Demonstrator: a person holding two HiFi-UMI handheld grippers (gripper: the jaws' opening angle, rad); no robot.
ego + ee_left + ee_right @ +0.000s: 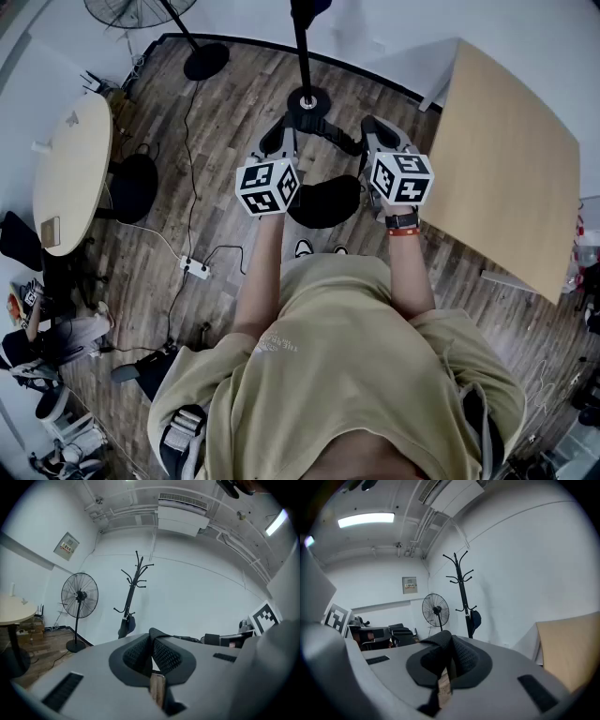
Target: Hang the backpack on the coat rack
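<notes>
On a low hook of the coat rack [131,581], a dark bag, apparently the backpack [127,625], is hanging. We are holding the left gripper [151,641] and right gripper [449,644] pressed together, empty. Hanging looks complete; next move: verify its seat.

Wall notice: white rectangular framed sheet [66,546] on the white wall, print too small to read.
Shirt: pale lettering [278,345] on the beige T-shirt, illegible.
Cubes: black-and-white square markers, no letters, on left gripper's cube [267,186] and right gripper's cube [401,178].

A standing fan [79,596], round table [70,169], and what seems a power strip [195,268].
</notes>
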